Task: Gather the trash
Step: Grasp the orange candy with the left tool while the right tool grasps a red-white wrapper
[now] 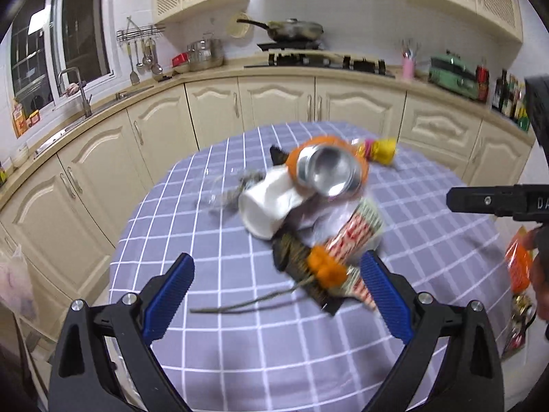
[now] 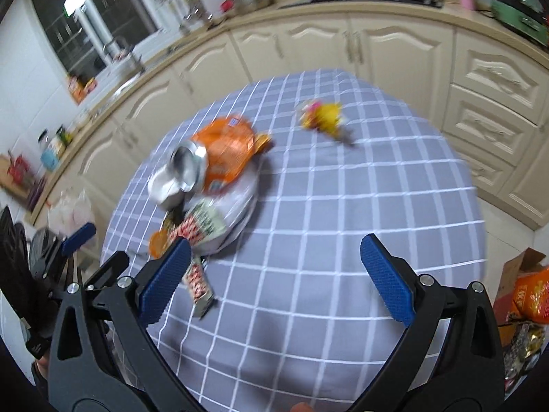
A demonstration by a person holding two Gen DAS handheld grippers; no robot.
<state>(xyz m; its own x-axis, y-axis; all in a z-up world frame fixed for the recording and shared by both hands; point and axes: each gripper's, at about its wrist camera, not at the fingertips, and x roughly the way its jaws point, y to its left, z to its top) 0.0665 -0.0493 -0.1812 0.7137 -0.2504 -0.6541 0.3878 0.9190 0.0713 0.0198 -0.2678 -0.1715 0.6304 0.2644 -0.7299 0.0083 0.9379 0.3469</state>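
A heap of trash lies on the round table with the grey checked cloth (image 1: 240, 343). It holds a crushed silver can (image 1: 327, 171), a white paper cup (image 1: 271, 202), an orange wrapper (image 2: 230, 147), a red-and-white carton (image 1: 353, 240) and a dark packet with orange peel (image 1: 324, 267). A yellow wrapper (image 2: 324, 116) lies apart, farther back. My left gripper (image 1: 278, 290) is open, just in front of the heap. My right gripper (image 2: 274, 278) is open and empty, over the cloth (image 2: 343, 206) to the right of the heap. Its black body shows in the left wrist view (image 1: 497, 201).
Cream kitchen cabinets (image 1: 274, 99) curve behind the table, with a sink (image 1: 79, 92) at the left and a stove with a pan (image 1: 295, 31) at the back. A cardboard box with orange packets (image 2: 528, 292) stands at the right. A plastic bag (image 2: 72, 209) hangs at the left.
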